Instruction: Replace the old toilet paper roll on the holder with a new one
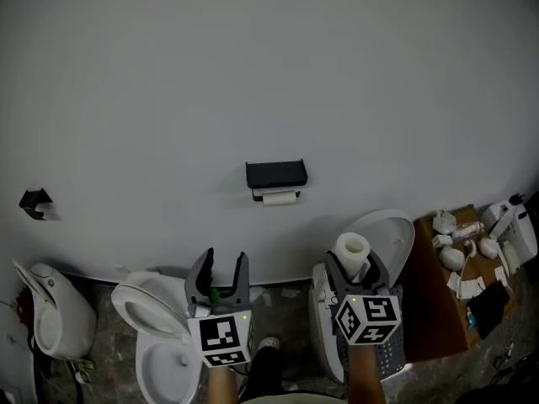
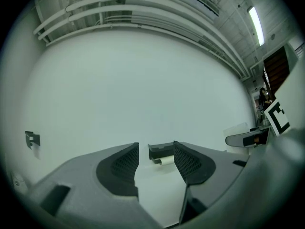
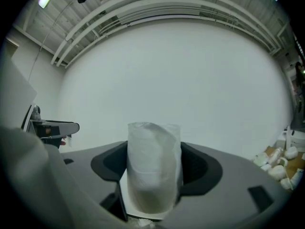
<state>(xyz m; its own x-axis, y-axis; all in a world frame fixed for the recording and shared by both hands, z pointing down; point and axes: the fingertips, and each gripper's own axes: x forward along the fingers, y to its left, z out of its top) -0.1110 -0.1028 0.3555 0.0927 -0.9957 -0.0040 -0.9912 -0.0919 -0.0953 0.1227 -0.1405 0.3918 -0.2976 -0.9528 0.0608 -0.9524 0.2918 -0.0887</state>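
A black holder is fixed to the white wall, and a thin old roll hangs under it. The left gripper view has the holder and that roll straight ahead between the jaws, still some way off. My left gripper is open with nothing in it. A full white toilet paper roll stands upright in my right gripper, which is shut on it; in the right gripper view the roll fills the gap between the jaws.
A white toilet stands below my left gripper and another with a raised lid below the right. A brown table with small white items is at the right. A black bracket is on the wall at left, above a white bin.
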